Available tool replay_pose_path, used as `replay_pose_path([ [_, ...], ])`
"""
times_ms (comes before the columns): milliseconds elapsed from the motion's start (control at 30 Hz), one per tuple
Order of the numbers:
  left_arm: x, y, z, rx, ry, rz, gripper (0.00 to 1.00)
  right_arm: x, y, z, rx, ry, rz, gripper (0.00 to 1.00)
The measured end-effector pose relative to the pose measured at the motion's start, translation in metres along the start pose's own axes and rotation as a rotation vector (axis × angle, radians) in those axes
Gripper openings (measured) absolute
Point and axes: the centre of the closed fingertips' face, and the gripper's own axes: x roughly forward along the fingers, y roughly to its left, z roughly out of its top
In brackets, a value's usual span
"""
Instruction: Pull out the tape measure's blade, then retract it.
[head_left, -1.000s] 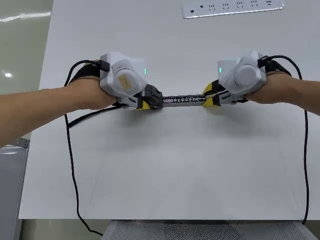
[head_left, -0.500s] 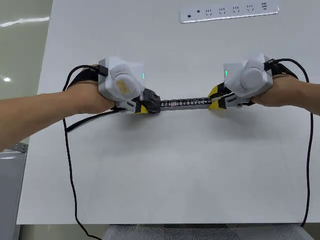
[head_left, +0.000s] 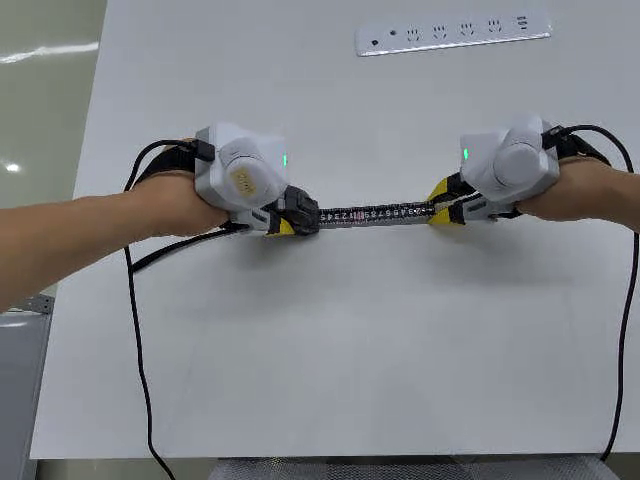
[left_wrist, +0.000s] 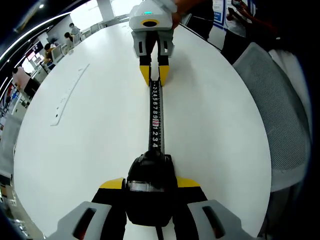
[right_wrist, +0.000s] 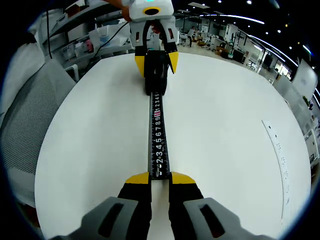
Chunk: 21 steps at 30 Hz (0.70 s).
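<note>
A wide white workbench table (head_left: 320, 360) takes up most of the head view. A long white power strip (head_left: 452, 33) lies at the upper right of the frame, well apart from the work. The edge of a grey mesh chair (head_left: 400, 468) shows along the bottom. Two bare forearms reach in from the left and right edges. Each hand holds a white gripper with yellow-tipped black jaws, and black cables (head_left: 140, 330) trail down the sides.

Left of centre, the left gripper (head_left: 293, 215) is clamped around a black, rounded plastic tape measure case (head_left: 305, 212). Right of centre, the right gripper (head_left: 447, 210) pinches the free end of the narrow dark metal blade (head_left: 375, 213), which is printed with white numerals. The blade runs straight across the middle of the frame between them, low over the tabletop. Whether it touches the table cannot be told.

The case looks compact, hard and fairly light, with smooth sides that could slip, so a firm squeeze across its broad faces suits it. The blade is probably thin, springy and sharp-edged, and liable to kink if twisted. It is best held flat near its end and let back slowly, since the spring will likely pull.
</note>
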Motion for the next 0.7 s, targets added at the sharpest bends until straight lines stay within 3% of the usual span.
replay_pose_path([
  [700,0.001,0.0,0.002,0.002,0.002,-0.002,0.32,-0.019,-0.003,-0.019,0.016,0.019,-0.006,0.11],
])
